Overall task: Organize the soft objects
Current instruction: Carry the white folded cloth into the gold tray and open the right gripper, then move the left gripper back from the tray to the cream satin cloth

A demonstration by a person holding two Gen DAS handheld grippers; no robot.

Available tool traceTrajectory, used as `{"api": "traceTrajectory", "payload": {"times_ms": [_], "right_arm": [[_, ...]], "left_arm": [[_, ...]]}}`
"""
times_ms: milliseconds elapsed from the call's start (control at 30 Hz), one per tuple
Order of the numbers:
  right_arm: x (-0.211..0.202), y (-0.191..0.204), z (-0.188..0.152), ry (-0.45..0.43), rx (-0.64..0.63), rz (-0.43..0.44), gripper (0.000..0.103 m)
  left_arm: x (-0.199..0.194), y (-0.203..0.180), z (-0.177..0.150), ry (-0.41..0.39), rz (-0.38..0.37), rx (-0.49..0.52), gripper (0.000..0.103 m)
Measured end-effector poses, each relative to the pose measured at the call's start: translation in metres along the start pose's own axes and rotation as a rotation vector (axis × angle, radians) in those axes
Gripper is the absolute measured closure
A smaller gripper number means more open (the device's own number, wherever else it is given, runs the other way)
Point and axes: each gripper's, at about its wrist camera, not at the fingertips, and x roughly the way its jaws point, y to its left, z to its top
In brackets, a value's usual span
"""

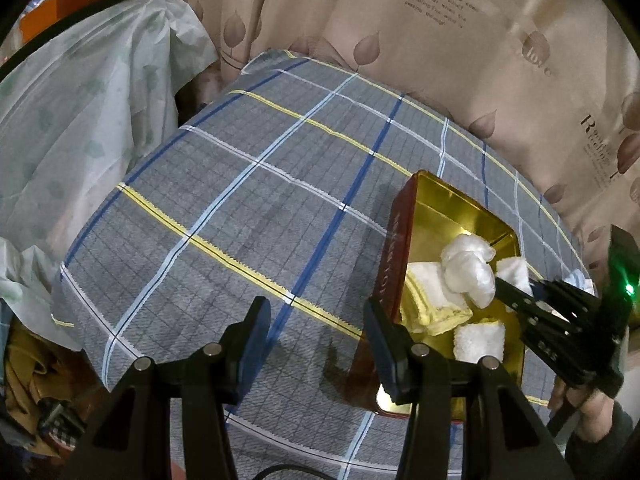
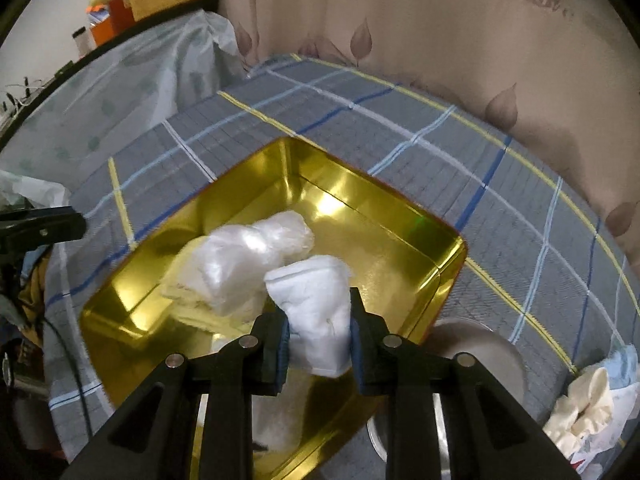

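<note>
Soft white pad pinched in my right jaws, over the gold tin.

My right gripper (image 2: 319,330) is closed around a folded white cloth pad (image 2: 316,312) at centre frame in the right wrist view, held just above the gold tin (image 2: 408,240), which sits on the plaid cloth (image 2: 460,152). The pad looks light, limp and squashy, so I judge a mid-body pinch is best; the edges would droop or slip. A crinkled white plastic bundle (image 2: 248,256) already lies inside, probably slick and springy. My left gripper (image 1: 316,328), low in its frame, stands wide and empty just beside the tin's red wall (image 1: 394,248).
</note>
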Motion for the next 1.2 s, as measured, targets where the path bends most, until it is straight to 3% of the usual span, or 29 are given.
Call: {"api": "traceTrajectory", "payload": {"times_ms": [67,200,567,700,767,1033,1200], "right_arm": [[0.008,-0.001,0.002,0.012,0.006,-0.002,0.075],[0.014,-0.003,0.002,0.000,0.021,-0.003,0.049],[-0.018,-0.013,-0.009,-0.068,0.063,0.024,0.042],[-0.052,-0.028,-0.033,-0.115,0.107,0.024,0.041],[-0.070,-0.038,-0.047,-0.139,0.132,0.010,0.036],[-0.161,-0.113,-0.126,-0.256,0.281,-0.218,0.027],[-0.203,-0.178,-0.189,-0.262,0.427,-0.397,0.026]], "left_arm": [[0.001,0.000,0.000,0.004,-0.004,-0.001,0.054],[0.002,0.000,0.000,0.002,-0.008,0.001,0.054],[0.002,-0.005,-0.001,0.004,-0.006,0.021,0.054],[0.002,-0.008,-0.002,0.002,0.000,0.025,0.054],[0.003,-0.011,-0.003,0.000,0.003,0.030,0.054],[0.003,-0.037,-0.009,-0.009,0.019,0.103,0.054],[-0.002,-0.060,-0.014,-0.026,0.011,0.167,0.054]]}}
